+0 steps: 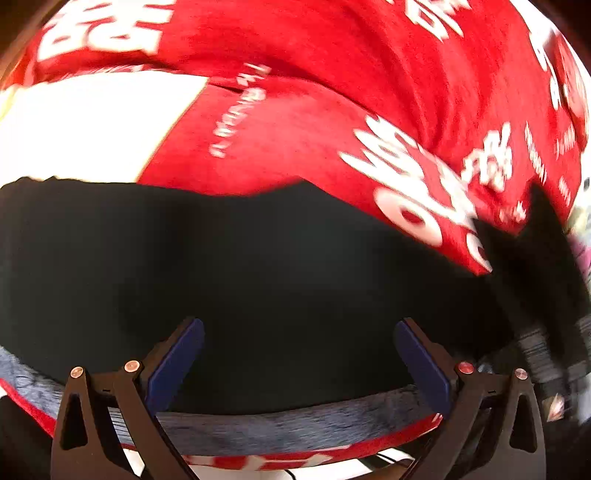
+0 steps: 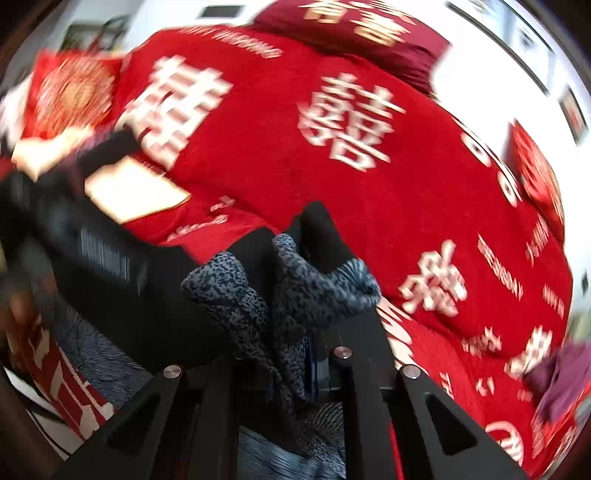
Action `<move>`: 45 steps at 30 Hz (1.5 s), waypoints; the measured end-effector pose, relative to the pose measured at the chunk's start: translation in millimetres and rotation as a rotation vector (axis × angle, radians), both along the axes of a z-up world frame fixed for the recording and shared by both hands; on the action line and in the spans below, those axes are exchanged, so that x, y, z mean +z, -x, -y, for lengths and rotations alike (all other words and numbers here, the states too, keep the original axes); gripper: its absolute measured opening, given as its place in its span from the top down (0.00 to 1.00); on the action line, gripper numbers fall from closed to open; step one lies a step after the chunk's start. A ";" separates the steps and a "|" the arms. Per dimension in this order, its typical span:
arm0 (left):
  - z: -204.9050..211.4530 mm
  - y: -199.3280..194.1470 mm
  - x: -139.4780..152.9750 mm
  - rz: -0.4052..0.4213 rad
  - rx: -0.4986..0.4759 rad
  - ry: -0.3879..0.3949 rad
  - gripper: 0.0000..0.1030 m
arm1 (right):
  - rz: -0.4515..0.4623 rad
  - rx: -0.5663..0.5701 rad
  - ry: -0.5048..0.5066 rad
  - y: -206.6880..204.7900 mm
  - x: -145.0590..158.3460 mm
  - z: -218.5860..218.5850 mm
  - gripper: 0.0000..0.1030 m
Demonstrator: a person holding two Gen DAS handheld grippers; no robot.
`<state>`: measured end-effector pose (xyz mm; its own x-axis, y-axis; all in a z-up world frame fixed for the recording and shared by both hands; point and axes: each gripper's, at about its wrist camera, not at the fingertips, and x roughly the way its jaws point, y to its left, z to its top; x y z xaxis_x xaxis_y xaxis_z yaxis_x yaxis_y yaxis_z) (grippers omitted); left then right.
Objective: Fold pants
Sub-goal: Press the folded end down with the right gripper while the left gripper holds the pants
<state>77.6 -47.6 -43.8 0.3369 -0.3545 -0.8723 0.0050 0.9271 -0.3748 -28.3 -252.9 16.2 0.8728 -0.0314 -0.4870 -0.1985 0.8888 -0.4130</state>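
Note:
Black pants (image 1: 258,266) with a grey mottled lining lie spread on a red blanket (image 1: 295,122) in the left wrist view. Their grey waistband edge (image 1: 280,424) runs along the bottom. My left gripper (image 1: 299,354) hovers over the black cloth, open, its blue pads (image 1: 177,362) wide apart and pinching nothing. In the right wrist view my right gripper (image 2: 299,343) is shut on a bunched fold of the pants (image 2: 295,288), lifted off the blanket with the grey lining turned outward. Its fingertips are hidden by the cloth.
The red blanket (image 2: 369,192) carries large white characters and covers the whole bed. A white patch (image 1: 81,125) shows at its left. A person's hand (image 2: 48,151) and the left gripper's body (image 2: 99,254) are at the left. A dark red pillow (image 2: 362,33) lies far back. Purple cloth (image 2: 561,376) sits at the right edge.

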 end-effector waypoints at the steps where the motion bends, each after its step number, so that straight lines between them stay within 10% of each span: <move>1: -12.1 -0.3 0.0 -0.002 0.018 0.014 0.00 | -0.006 0.020 0.020 -2.3 -6.1 -14.3 0.87; 13: -22.8 -4.3 -26.7 -0.066 0.005 0.053 0.00 | -0.130 0.172 0.293 -9.6 -100.1 -98.6 0.79; 16: -20.6 -5.8 -20.8 -0.052 0.006 0.056 0.00 | -0.148 0.146 0.317 -8.4 -93.8 -95.5 0.46; 17: -21.6 -5.7 -17.5 -0.041 0.007 0.060 0.00 | -0.141 0.127 0.309 -6.1 -87.0 -91.6 0.21; 26: 13.2 -2.2 21.5 0.030 -0.050 0.075 0.00 | -0.104 -0.033 -0.190 38.7 -8.6 12.0 0.14; 29: 49.2 3.7 38.4 0.080 -0.145 0.064 0.00 | -0.091 -0.098 -0.300 44.3 -9.8 51.7 0.13; 35: 100.7 5.1 7.7 -0.016 -0.251 0.031 0.00 | -0.401 -0.093 -0.565 14.6 -75.3 87.0 0.12; 45: 129.3 22.3 -13.1 0.058 -0.336 -0.166 0.00 | -0.314 -0.069 -0.784 29.0 -43.4 143.8 0.12</move>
<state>55.3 -176.8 -56.9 0.2764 -0.3091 -0.9100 0.3357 0.9183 -0.2099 -57.3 -396.7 -27.2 0.7022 0.3681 -0.6094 -0.1360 0.9096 0.3927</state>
